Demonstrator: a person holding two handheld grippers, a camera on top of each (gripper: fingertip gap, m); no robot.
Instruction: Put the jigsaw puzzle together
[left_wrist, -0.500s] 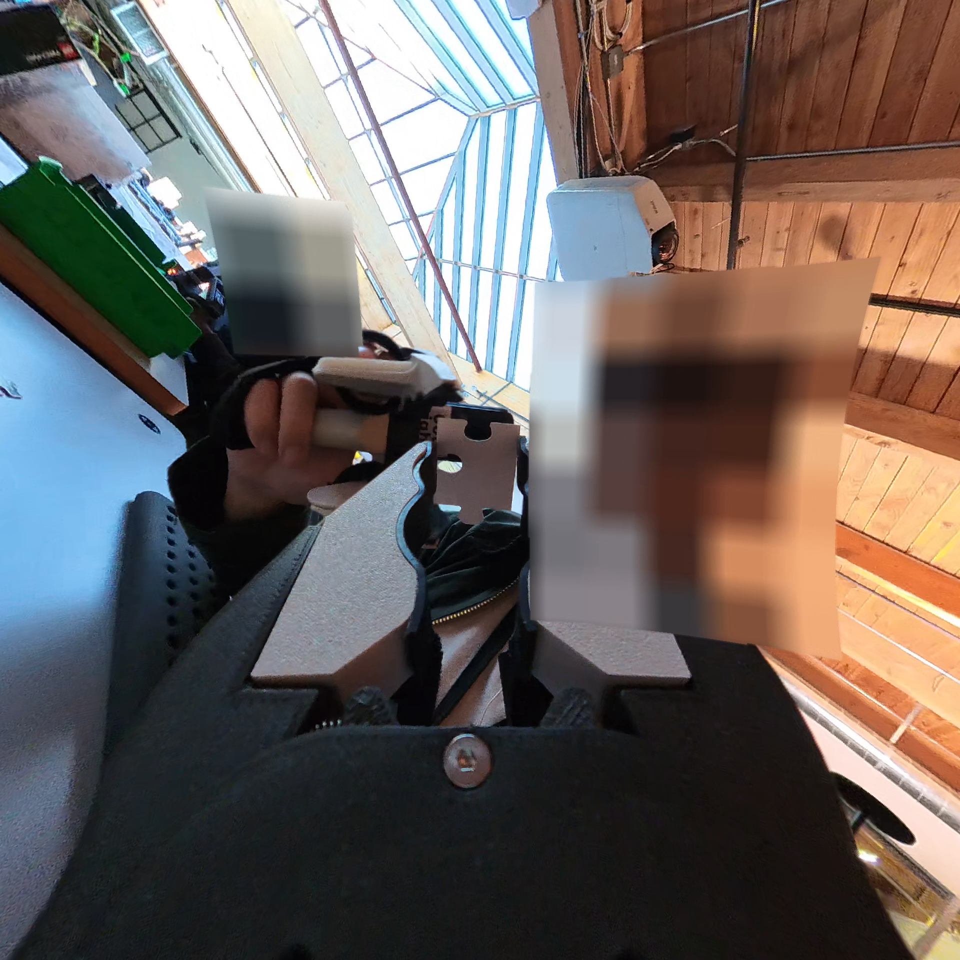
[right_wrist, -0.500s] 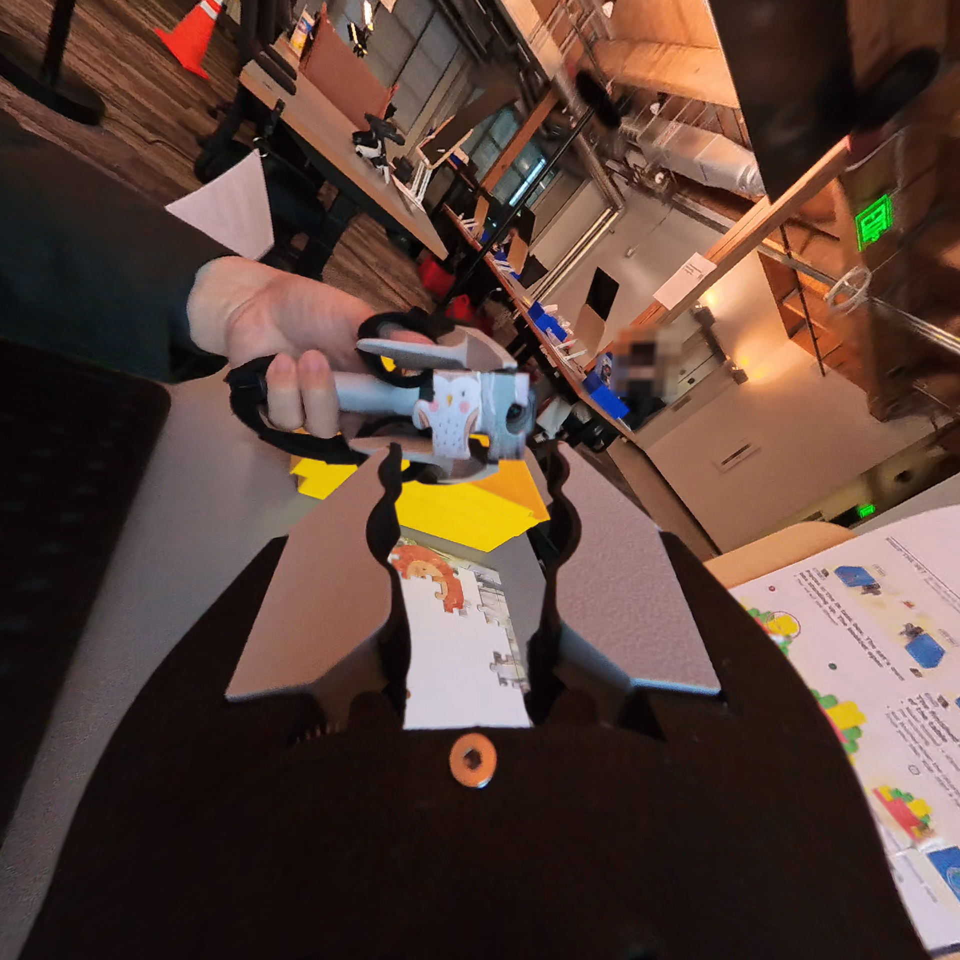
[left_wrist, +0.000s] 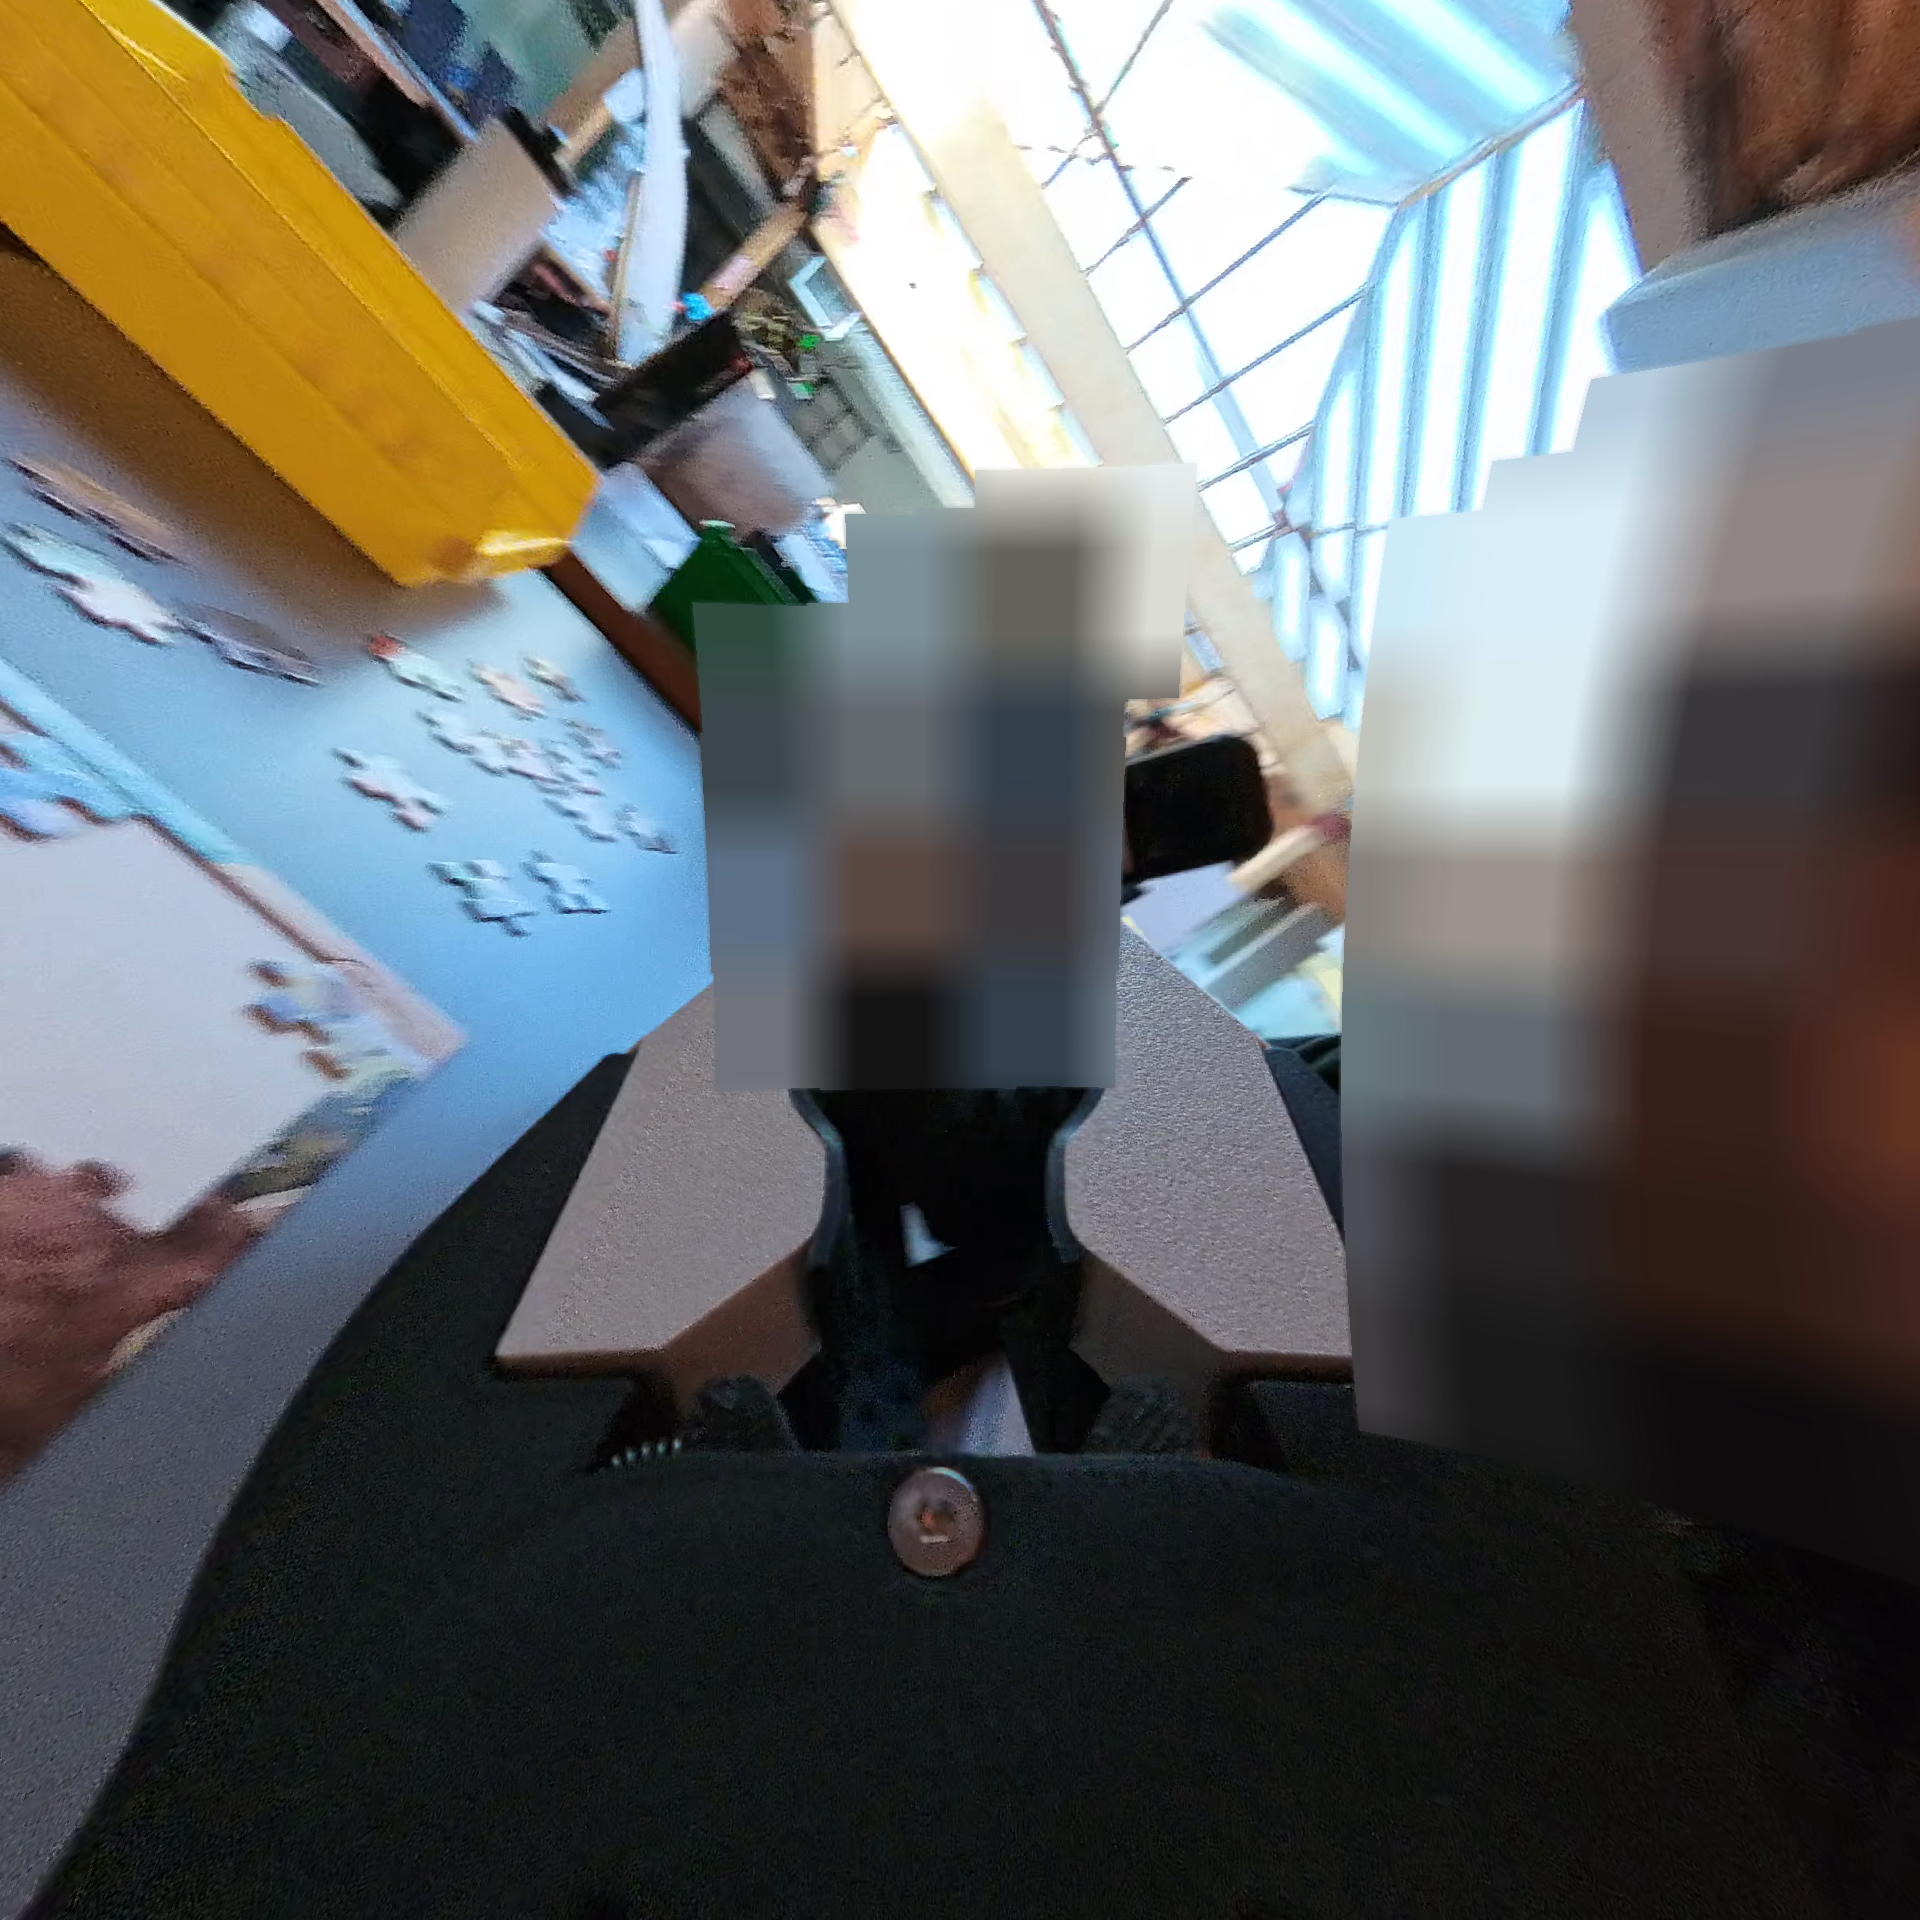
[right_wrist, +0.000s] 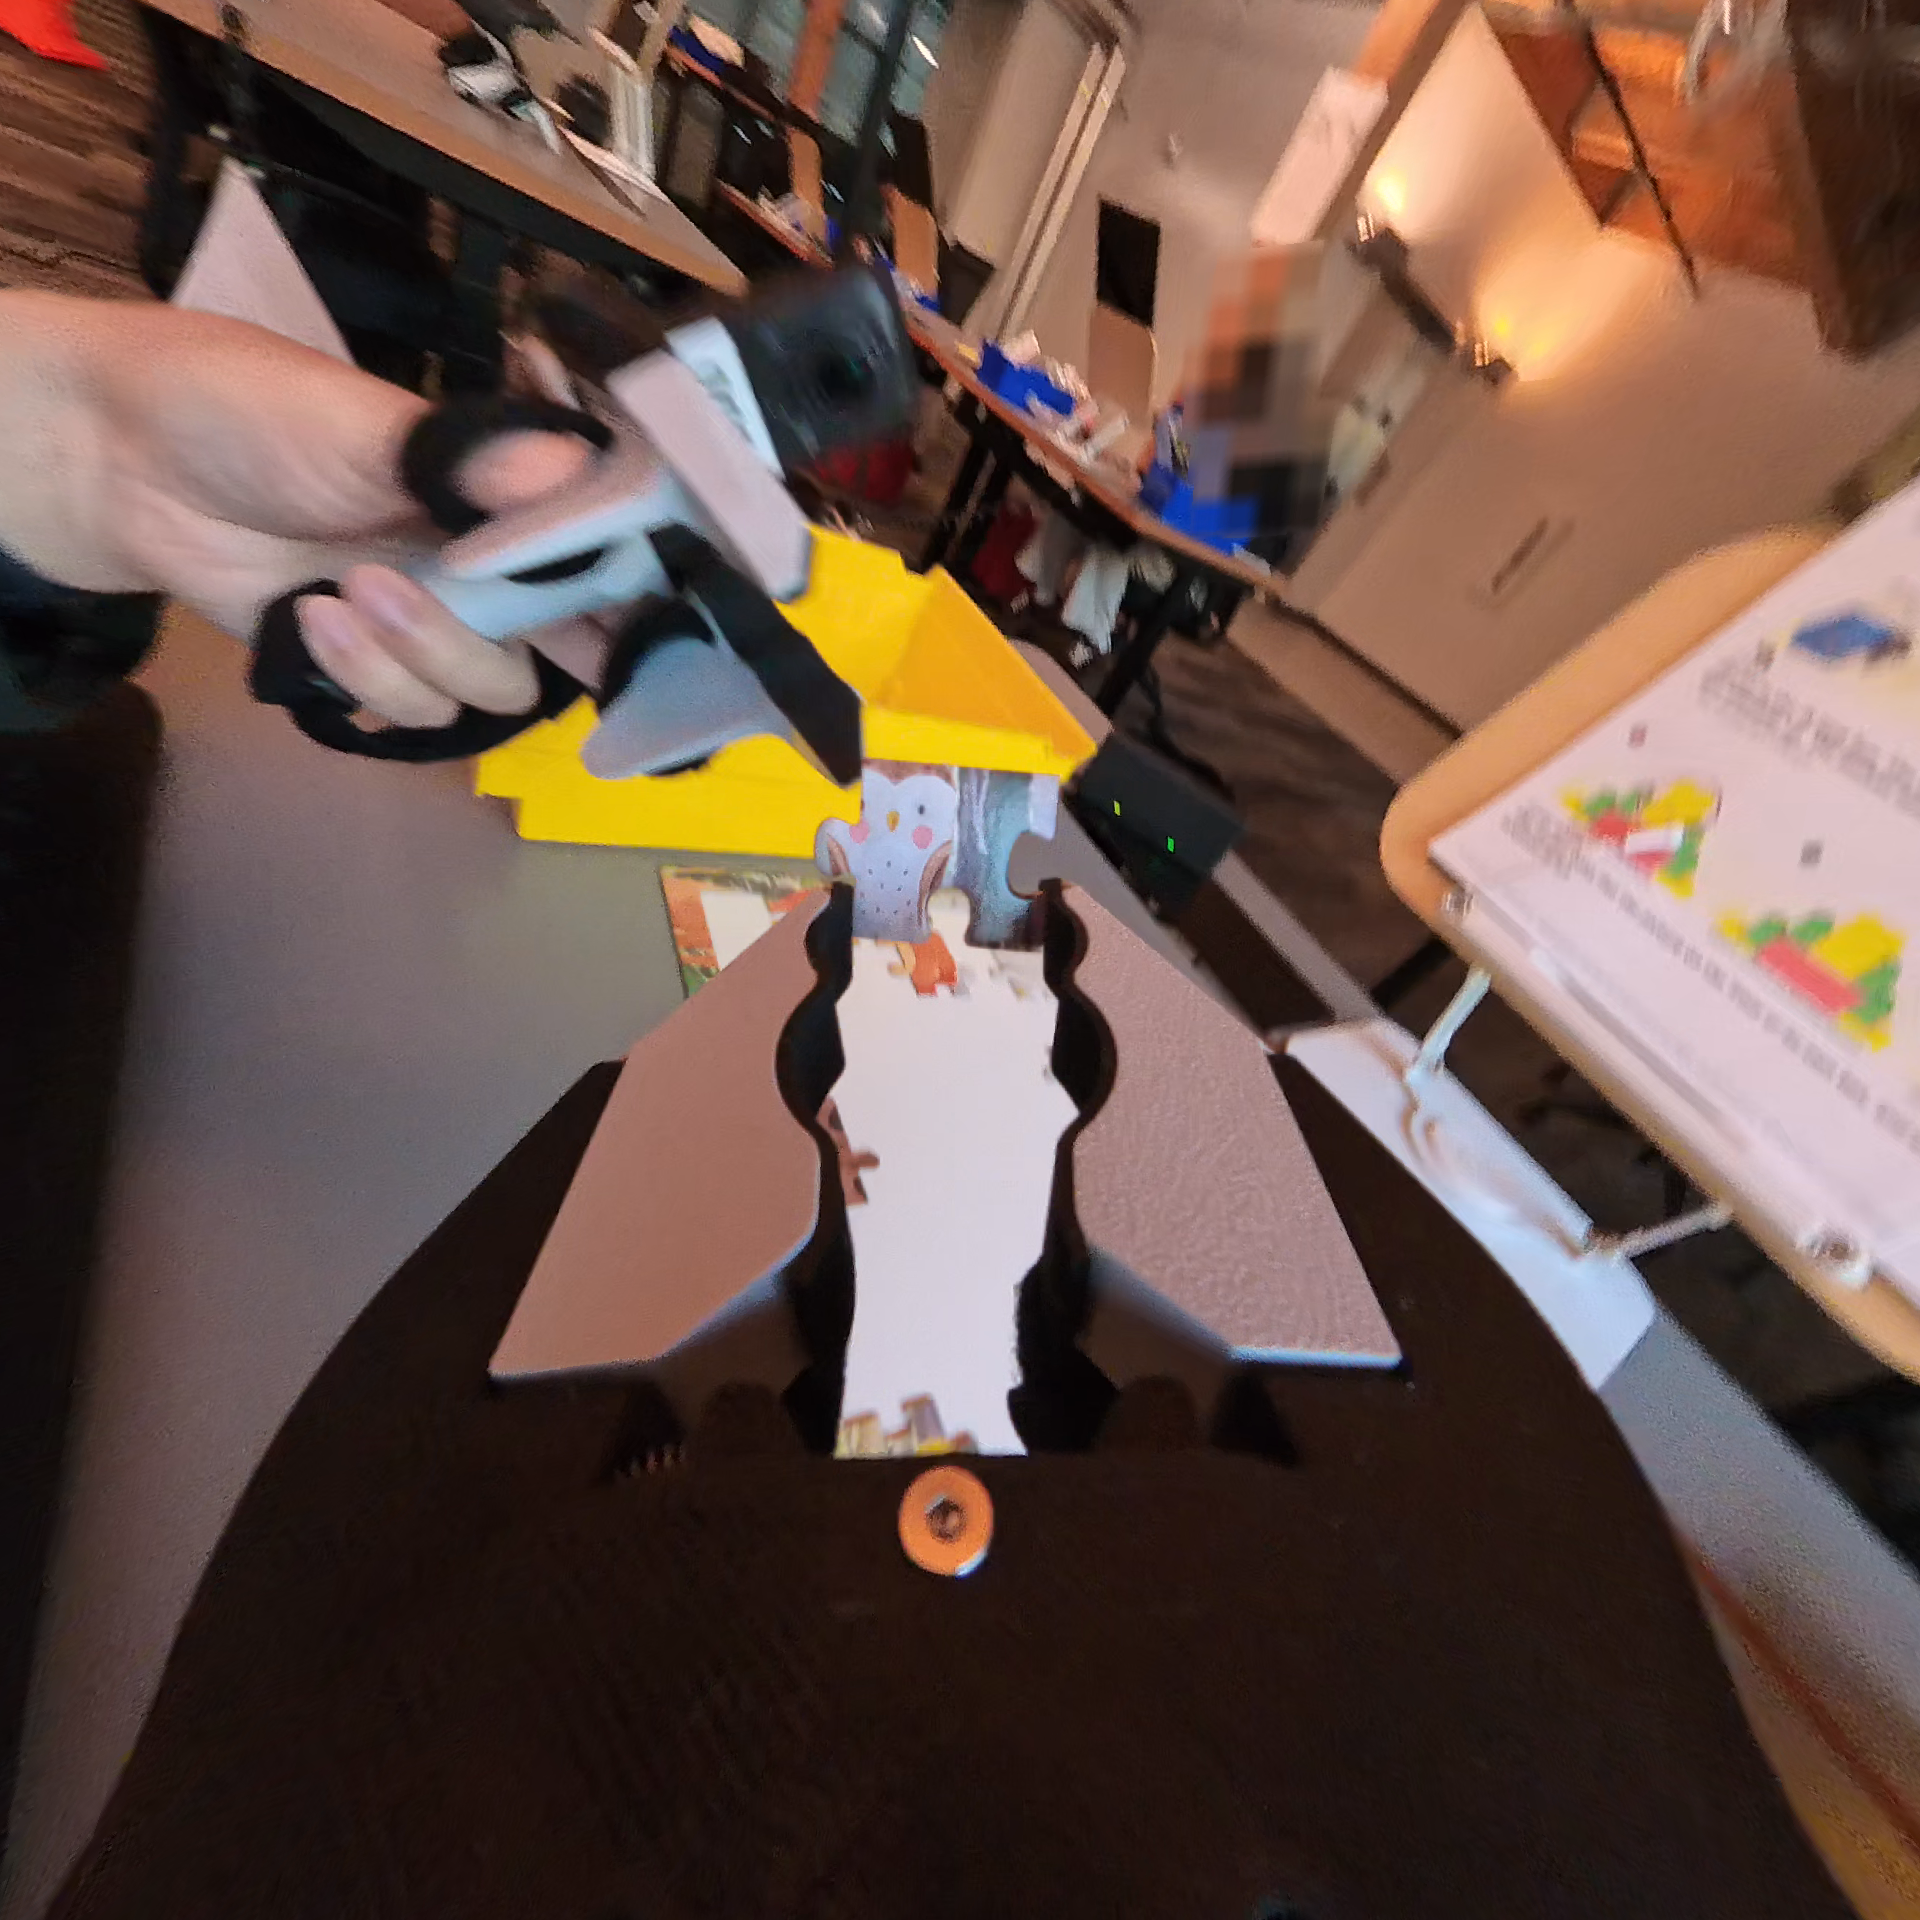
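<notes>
in the left wrist view, the left gripper (left_wrist: 940, 1164) shows its grey jaws standing apart, but a mosaic patch covers their tips, so i cannot tell whether anything sits between them. beyond, on the pale blue-grey surface (left_wrist: 582, 997), a scatter of loose cardboard jigsaw pieces (left_wrist: 499, 790) lies well apart from one another, blurred by motion. nearer the left edge sits the flat white puzzle board with an orange-brown border (left_wrist: 125, 1018), mostly bare, with what may be a small cluster of pieces (left_wrist: 312, 1013) joined at its near corner. a large yellow plastic bin (left_wrist: 260, 270) stands at the far side of the surface.

in the right wrist view, the right gripper (right_wrist: 940, 914) pinches an owl-printed jigsaw piece (right_wrist: 935, 862) narrowly at its tips, held up in the air above the board. the other gripper, in a hand (right_wrist: 208, 499), hangs close above that piece, its black finger tip just beside the piece's top edge. below, between the jaws, the white board shows a few printed pieces along its edges only. a laminated white instruction sheet on a wooden board (right_wrist: 1714, 883) leans at the right.

judging by this, the puzzle is at an early stage: most pieces remain loose, the board's middle is unfilled, and the owl piece is not yet placed.
</notes>
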